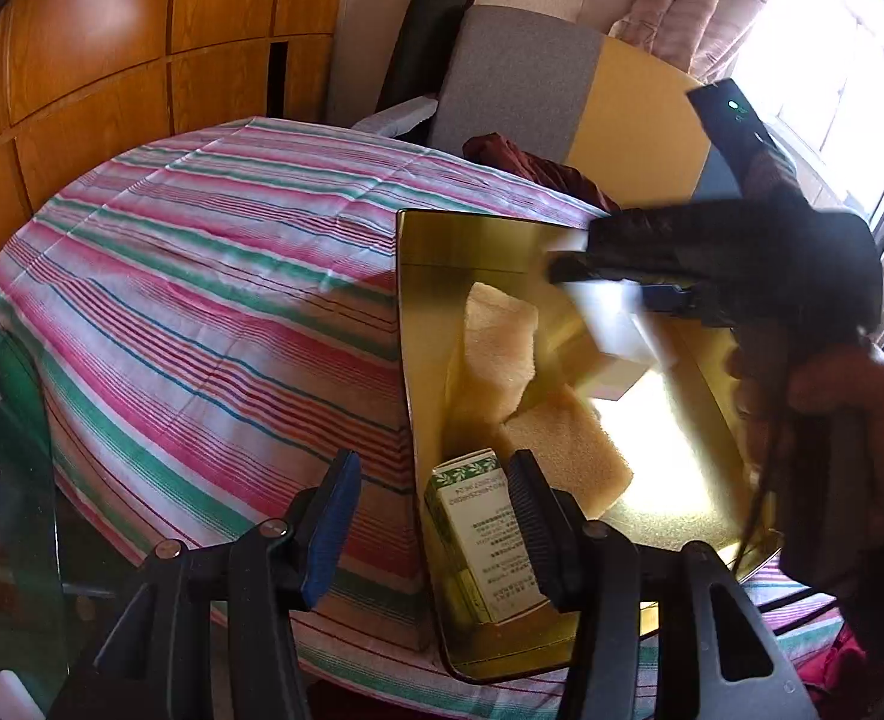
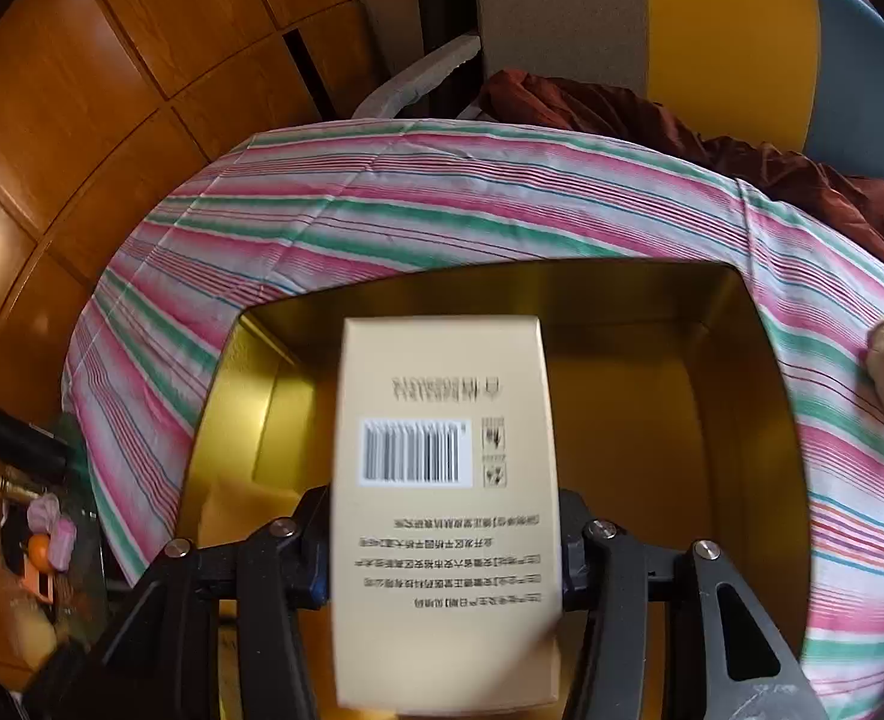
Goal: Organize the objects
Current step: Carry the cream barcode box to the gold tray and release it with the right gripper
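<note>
The left claw (image 1: 426, 516) stands partly open with nothing between its fingers, straddling the near wall of the gold tin (image 1: 408, 360). Just past it, inside the tin, lie a green-and-white carton (image 1: 472, 516) and two yellow sponges (image 1: 502, 348). The right claw (image 2: 445, 546) has a beige barcoded box (image 2: 445, 480) between its fingers above the tin's open interior; whether the pads press it I cannot tell. The tin sits on the counter's striped cloth (image 1: 213, 276).

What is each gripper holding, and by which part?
Left gripper: nothing. Right gripper: beige box between its jaws, by its long sides; firm grip cannot be told.
</note>
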The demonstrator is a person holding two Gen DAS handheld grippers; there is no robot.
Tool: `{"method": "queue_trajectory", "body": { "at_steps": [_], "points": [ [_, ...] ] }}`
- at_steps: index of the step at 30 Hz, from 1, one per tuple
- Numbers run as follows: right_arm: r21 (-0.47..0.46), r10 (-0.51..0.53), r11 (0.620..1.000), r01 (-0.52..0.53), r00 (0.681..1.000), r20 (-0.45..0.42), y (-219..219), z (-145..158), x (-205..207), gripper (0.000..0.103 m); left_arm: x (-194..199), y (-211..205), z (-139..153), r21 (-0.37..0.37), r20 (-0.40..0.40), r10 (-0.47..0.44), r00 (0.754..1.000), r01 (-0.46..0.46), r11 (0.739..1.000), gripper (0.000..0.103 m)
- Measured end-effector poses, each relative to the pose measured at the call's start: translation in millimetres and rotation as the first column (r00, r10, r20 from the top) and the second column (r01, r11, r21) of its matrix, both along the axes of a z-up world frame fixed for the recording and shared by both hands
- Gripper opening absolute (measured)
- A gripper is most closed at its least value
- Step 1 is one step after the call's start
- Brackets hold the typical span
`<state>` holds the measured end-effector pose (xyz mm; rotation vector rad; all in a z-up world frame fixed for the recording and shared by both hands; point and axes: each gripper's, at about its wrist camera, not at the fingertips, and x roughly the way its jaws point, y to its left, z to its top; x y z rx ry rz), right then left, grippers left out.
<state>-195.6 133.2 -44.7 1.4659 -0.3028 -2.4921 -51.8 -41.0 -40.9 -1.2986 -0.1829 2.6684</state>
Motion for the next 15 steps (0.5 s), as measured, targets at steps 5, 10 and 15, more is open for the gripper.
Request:
{"method": "queue_trajectory", "body": {
  "at_steps": [5, 10, 15],
  "points": [
    [-0.067, 0.009, 0.998, -0.011, 1.000, -0.025, -9.5, 3.0, -0.2, 0.073, -0.9, -5.3, 2.4, 0.010, -0.007, 0.020, 1.000, -0.020, 1.000, 0.051],
    [-0.072, 0.001, 0.997, -0.005, 0.998, -0.058, 3.6, 12.0, 19.8, 0.074, 1.2, -2.9, 6.8, -0.001, -0.025, 0.012, 1.000, -0.012, 1.000, 0.051],
    [-0.049, -0.017, 0.999, 0.012, 0.995, -0.094, 23.6, 24.5, 48.8, 0.083, 6.3, 3.7, 14.9, -0.021, -0.057, -0.012, 0.998, 0.010, 1.000, 0.051]
  ]
}}
